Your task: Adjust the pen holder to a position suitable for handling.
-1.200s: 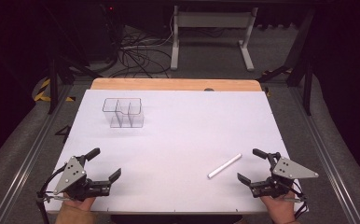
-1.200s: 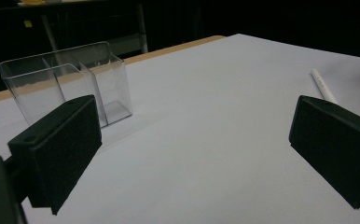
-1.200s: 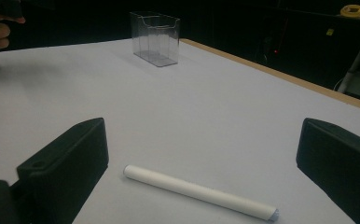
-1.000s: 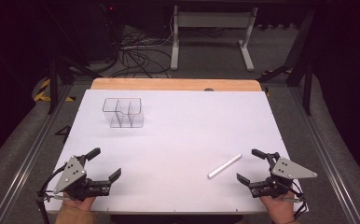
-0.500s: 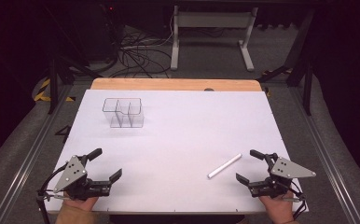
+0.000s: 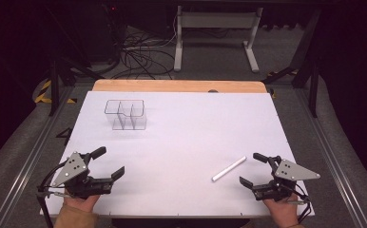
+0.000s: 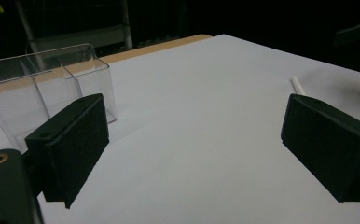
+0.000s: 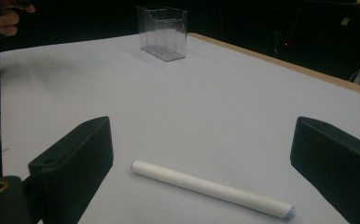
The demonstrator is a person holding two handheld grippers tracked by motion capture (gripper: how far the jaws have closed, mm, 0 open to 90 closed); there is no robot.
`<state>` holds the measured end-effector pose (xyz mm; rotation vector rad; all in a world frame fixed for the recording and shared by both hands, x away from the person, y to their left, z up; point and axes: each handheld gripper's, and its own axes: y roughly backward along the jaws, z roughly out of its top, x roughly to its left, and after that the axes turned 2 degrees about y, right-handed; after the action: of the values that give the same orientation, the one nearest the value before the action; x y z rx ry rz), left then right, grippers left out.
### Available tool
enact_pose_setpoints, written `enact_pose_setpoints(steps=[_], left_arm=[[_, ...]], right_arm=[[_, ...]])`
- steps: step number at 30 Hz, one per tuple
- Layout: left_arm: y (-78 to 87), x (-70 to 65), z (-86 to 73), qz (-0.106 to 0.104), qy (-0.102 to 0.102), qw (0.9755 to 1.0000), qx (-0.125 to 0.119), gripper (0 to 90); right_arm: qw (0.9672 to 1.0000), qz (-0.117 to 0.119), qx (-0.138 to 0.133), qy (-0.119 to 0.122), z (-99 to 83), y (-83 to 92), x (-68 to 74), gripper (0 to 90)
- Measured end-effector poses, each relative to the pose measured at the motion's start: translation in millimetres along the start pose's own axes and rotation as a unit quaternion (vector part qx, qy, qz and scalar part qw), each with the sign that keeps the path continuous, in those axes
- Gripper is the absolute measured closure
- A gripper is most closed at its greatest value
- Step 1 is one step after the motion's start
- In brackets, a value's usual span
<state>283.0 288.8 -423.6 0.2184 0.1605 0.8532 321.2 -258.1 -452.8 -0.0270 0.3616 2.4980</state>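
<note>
The right gripper [image 6: 258, 170], jaws wide apart and empty, sits just beside the thin white paper-wrapped stick [image 6: 229, 169] on the white table [image 6: 191, 123]. A careless close could roll the stick away. The left gripper [image 6: 104, 164] is spread too; the clear plastic divided box [image 6: 125, 114] stands well beyond the stick.

Left hand [image 6: 77, 209] and right hand [image 6: 280, 216]: cut off by bottom edge of high view, forearms out of frame.
Left gripper [image 7: 192, 140]: right jaw clipped by right and bottom edges of left gripper view.
Right gripper [image 8: 201, 154]: right jaw clipped by right and bottom edges of right gripper view.
White stick [image 7: 297, 86]: near end hidden behind right jaw in left gripper view; far tip too small to tell.
Clear divided box [image 7: 47, 88]: lower front hidden behind left jaw; left side cut by frame edge.
Floor behind table [image 6: 172, 86]: dark; cables and stand legs indistinct.
</note>
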Motion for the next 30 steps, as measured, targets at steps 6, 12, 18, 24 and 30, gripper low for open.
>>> enact_pose_setpoints(steps=[6, 12, 18, 24, 30], left_arm=[[-4.9, 6.3, 9.4, -0.006, -0.009, 0.9998, 0.013, 8.4], [-11.0, 7.5, 12.8, -0.014, -0.017, 0.9996, 0.018, 8.4], [-12.6, 8.3, 18.2, -0.016, -0.024, 0.9995, 0.016, 8.4], [-14.1, 12.3, 27.3, -0.038, -0.046, 0.9978, 0.029, 14.1], [-18.1, 21.4, 40.0, -0.057, -0.036, 0.9971, 0.034, 18.8]], right_arm=[[1.0000, 0.001, 0.004, 0.001, -0.3, -0.5, 1.2, 6.2], [1.0000, 0.002, 0.006, -0.001, -1.9, -0.4, 1.5, 6.2], [1.0000, 0.003, 0.004, -0.005, -2.9, 1.2, 1.0, 6.2], [1.0000, 0.004, 0.009, -0.003, -2.7, -0.8, 0.9, 6.3], [0.9999, 0.005, 0.007, -0.009, -4.5, 0.4, -1.1, 6.2]])
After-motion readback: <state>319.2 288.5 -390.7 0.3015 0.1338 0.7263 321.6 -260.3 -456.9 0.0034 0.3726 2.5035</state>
